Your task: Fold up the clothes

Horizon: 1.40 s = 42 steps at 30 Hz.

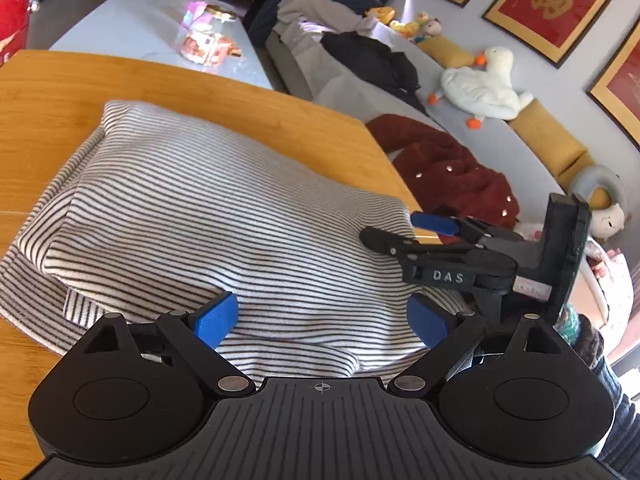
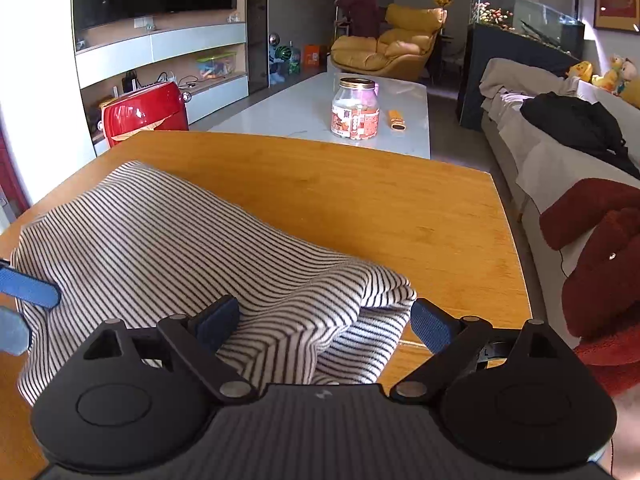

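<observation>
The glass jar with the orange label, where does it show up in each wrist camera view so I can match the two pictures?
Left wrist view: the glass jar sits upper left of centre, on the pale coffee table beyond the wooden table.
Right wrist view: the jar stands just right of centre near the top, on the same coffee table.
Shared landmark: the striped garment on the wooden table.
</observation>
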Available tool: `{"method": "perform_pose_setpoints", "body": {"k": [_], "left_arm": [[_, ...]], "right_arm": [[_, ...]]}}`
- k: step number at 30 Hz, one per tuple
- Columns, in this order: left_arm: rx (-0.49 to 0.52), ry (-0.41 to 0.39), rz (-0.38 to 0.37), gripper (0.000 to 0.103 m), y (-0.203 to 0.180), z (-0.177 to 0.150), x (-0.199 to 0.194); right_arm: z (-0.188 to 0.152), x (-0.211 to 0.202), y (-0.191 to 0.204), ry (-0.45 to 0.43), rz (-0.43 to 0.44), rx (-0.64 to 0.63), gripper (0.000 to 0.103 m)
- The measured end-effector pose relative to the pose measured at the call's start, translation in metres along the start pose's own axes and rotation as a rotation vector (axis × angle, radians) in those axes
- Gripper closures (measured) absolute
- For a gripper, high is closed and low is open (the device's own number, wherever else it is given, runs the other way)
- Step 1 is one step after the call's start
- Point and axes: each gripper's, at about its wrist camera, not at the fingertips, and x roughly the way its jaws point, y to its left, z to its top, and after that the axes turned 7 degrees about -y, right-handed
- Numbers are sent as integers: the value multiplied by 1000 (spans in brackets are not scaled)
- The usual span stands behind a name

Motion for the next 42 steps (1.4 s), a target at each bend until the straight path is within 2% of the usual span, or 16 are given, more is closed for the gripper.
{"method": "perform_pose_setpoints", "body": {"k": [2,7,12,17,20,24,27,33,38,42], "left_arm": [[-31,-9,-24,8,8,5,2],[-11,-27,-1,8,11,18,8],[9,-44,22,8,13,30,15],[38,-62,47,6,14,41,19],[99,-62,65,5,-1,27,4],[97,-23,46,5,-15,7,-5],[137,-7,68,5,-22,-7,-3],[162,-17,127,5,-11,-4,4],[184,-30,182,5,-1,2,10],[205,-28,199,5,1,7,12]], "right_arm": [[-7,-7,-3,12,19,47,7],[-28,-31,5,41,88,115,5],[-29,-55,25,3,136,63,3],[-13,-75,17,-98,98,63,0],[-10,-66,8,-113,27,49,0],[-11,-35,0,-82,-72,-34,0],[-16,-17,-8,-34,-72,-29,0],[-29,-34,-4,-18,-76,8,0],[-44,-67,17,12,-1,-6,0],[-41,-93,22,-21,71,2,0]]}}
